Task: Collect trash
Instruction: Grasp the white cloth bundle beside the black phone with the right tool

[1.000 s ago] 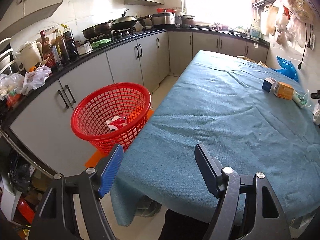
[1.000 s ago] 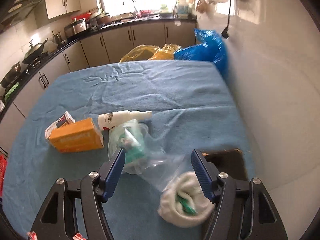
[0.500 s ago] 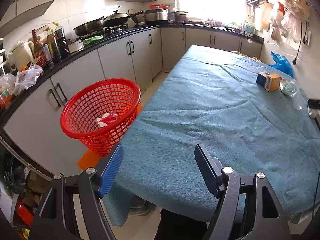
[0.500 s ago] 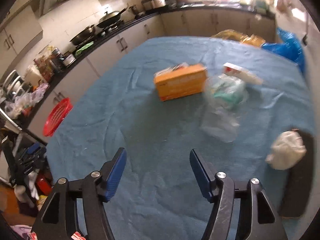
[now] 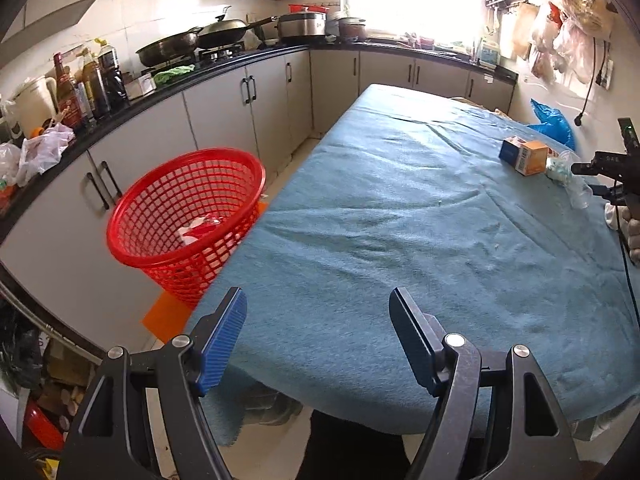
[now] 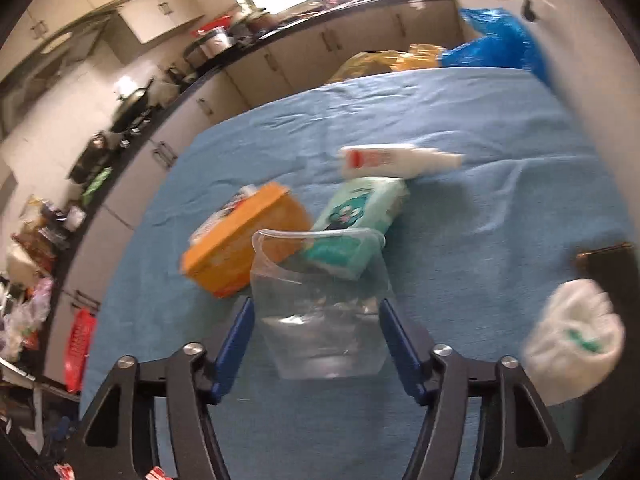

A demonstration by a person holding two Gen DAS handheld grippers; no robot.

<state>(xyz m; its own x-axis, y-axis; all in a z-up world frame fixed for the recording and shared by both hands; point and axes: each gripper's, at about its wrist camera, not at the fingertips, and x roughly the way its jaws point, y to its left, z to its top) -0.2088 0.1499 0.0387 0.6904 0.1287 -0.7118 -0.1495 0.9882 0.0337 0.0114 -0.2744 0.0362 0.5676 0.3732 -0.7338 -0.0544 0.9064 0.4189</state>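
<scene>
Clear bag (image 6: 320, 312) was the target – thin, see-through plastic, crumpled, mouth edge curled up, lying flat-ish on the blue cloth (image 6: 500, 200). It sat right between the right gripper's (image 6: 316, 344) blue pads (image 6: 236, 340). Jaws were closing on it; pads at the bag's sides, but blur made it hard to say they pressed yet.

Just beyond the bag, touching or nearly so: orange box (image 6: 244, 240) on the left, mint tissue pack (image 6: 356, 220) behind its far edge, white bottle (image 6: 396, 158) lying on its side past that. White wad (image 6: 572, 340) lay off to the right, apart from the jaws.

Left gripper (image 5: 316, 340) hovered over the near end of the table, jaws spread, nothing in them. Red basket (image 5: 188, 220) stood on the floor beside the table's left edge – some red-white scrap (image 5: 200, 228) already inside. From that side the box (image 5: 528, 156) and the bag (image 5: 572, 184) were well away at the far right, with the right gripper (image 5: 612, 184) at them.
</scene>
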